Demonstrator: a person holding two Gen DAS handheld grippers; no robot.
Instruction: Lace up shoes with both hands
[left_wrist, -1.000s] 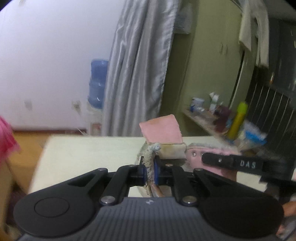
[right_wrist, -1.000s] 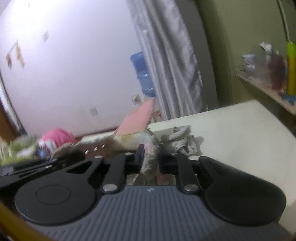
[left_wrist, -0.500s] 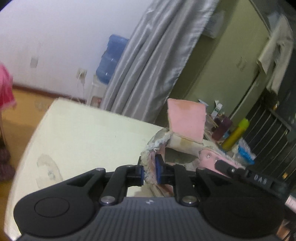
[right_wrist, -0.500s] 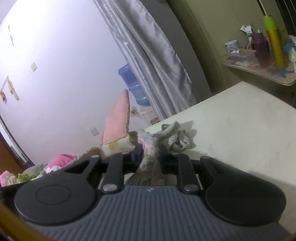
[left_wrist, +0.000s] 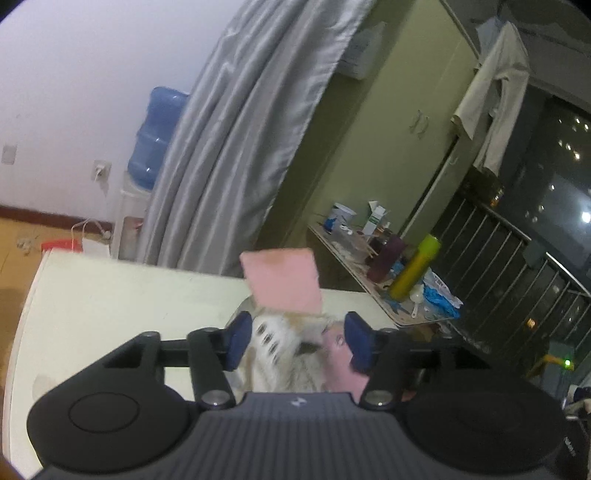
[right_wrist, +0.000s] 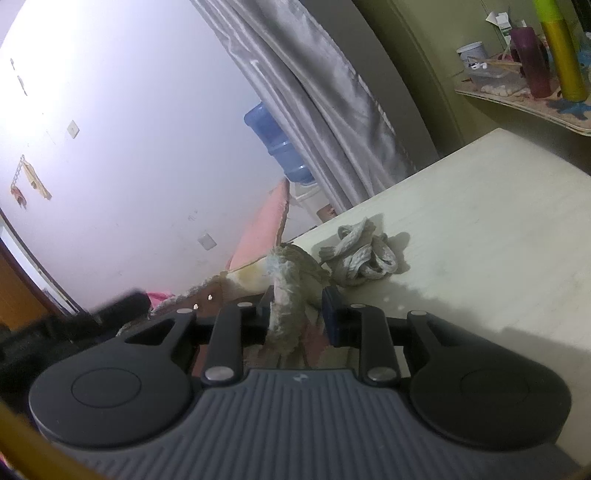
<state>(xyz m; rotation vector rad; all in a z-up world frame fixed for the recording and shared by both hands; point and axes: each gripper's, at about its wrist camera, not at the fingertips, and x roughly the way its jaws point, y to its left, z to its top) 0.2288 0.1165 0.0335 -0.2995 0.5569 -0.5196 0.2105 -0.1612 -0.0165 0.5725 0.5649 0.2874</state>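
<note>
Shoe: pink and white shoe (left_wrist: 284, 343) lay on the pale table (left_wrist: 110, 295), with its pink tongue (left_wrist: 282, 280) standing up.
Left tool: your left gripper (left_wrist: 297, 341) was opening; its blue pads (left_wrist: 236, 341) stood spread on both sides of the eyelet part of the shoe, and they did not press on it.
Right tool: your right gripper (right_wrist: 297, 317) was also opening a little. The frayed lace end (right_wrist: 286, 295) hung between its jaws. The left pad seemed beside the lace, the right pad (right_wrist: 332, 319) was apart from it; whether the lace was really pinched I cannot tell.
Spare lace: a bundle of grey-white lace (right_wrist: 360, 254) lay on the table just beyond your right gripper.
Background: grey curtain (left_wrist: 236, 147), blue water bottle (left_wrist: 157, 136) and a cluttered shelf (left_wrist: 384, 273) stood behind the table.
</note>
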